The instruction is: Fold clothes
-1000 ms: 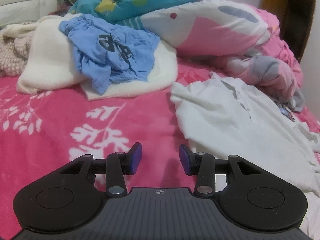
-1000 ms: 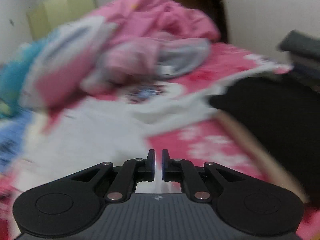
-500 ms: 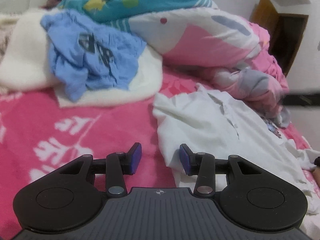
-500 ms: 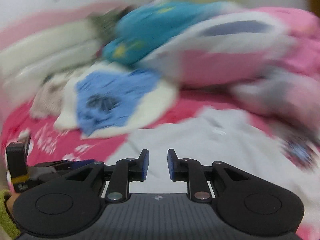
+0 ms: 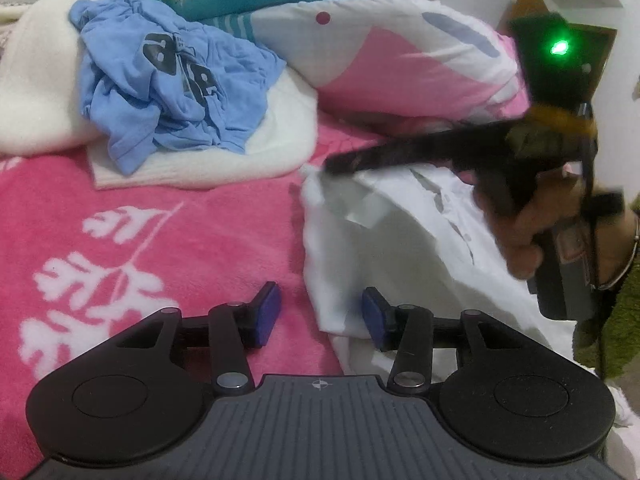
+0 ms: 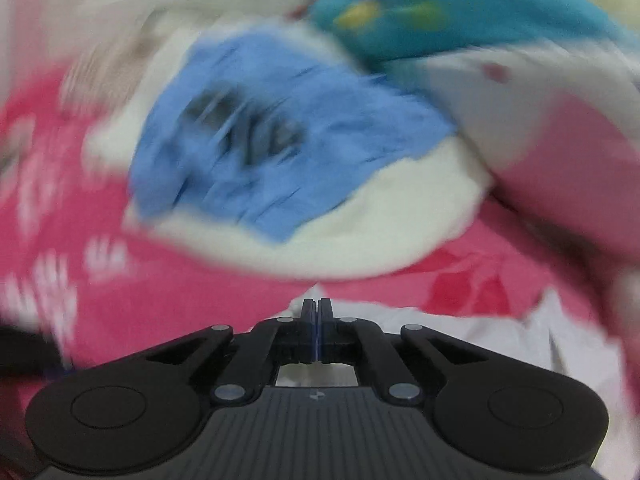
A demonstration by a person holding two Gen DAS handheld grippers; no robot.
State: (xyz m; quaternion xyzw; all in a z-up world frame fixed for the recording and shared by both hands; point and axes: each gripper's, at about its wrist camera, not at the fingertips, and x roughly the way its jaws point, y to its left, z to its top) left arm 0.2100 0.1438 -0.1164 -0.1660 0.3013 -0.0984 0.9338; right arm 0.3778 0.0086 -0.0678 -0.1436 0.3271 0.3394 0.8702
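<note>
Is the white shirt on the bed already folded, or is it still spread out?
Not folded. The white shirt lies loose and wrinkled on the pink blanket, with no neat fold visible.

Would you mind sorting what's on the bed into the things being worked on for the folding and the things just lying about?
In the job:
- white shirt
- left gripper, open at its near edge
- right gripper, shut at its far corner

Lying about:
- blue T-shirt
- cream blanket
- patterned duvet
- pink bedspread

White shirt (image 5: 400, 248); pink blanket (image 5: 160, 232), white leaf-print.
</note>
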